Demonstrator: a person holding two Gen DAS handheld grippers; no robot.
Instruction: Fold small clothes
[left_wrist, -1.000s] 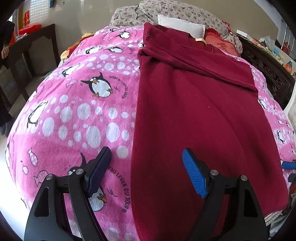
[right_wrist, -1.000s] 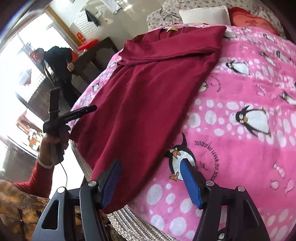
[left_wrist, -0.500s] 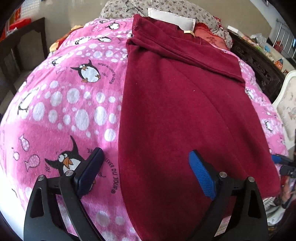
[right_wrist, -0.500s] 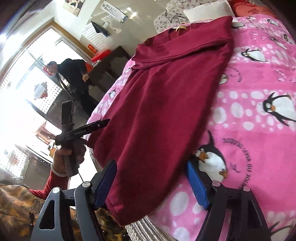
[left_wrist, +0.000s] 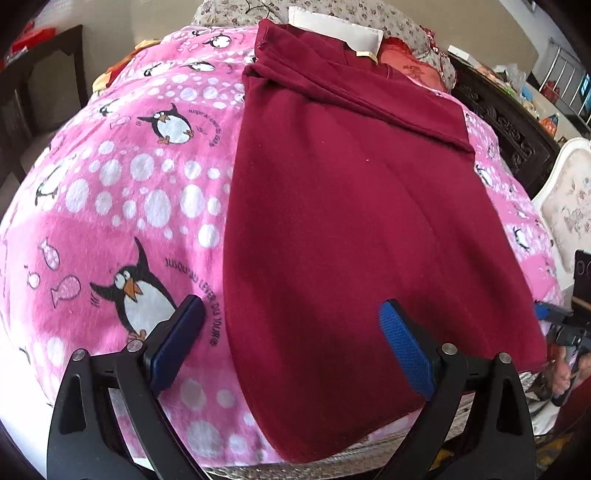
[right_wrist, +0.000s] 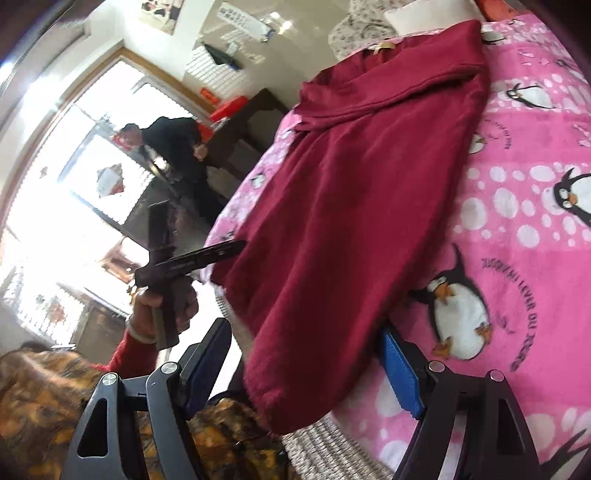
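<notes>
Both grippers are down at the near edge of the bed now. The left gripper (left_wrist: 291, 347) has slid rightward over the last second: a moment ago its jaws straddled mostly blanket, and now they stand spread wide across the left hem corner of the red garment (left_wrist: 351, 221), one pad over the penguin print, the other over the cloth. Nothing is pinched. The right gripper (right_wrist: 306, 365) has closed in too, its jaws spread either side of the other hem corner, which droops over the bed's edge; that corner sits right in the gap, though I cannot say it touches a pad. In that same view the person's left hand (right_wrist: 166, 299) grips its tool just beside the garment.

To my eye this is the line-up for a bottom-to-top fold: both corners are framed but not yet gripped.

Further up, the garment lies flat and lengthwise on the pink penguin blanket (left_wrist: 110, 192), smooth through the body. Toward the far end a sleeve (left_wrist: 354, 92) is already folded across the chest, so the side folds look done. Beyond the collar sits a white pillow (left_wrist: 336, 29), and off by the bright window a man in black (right_wrist: 166, 140) stands watching.
</notes>
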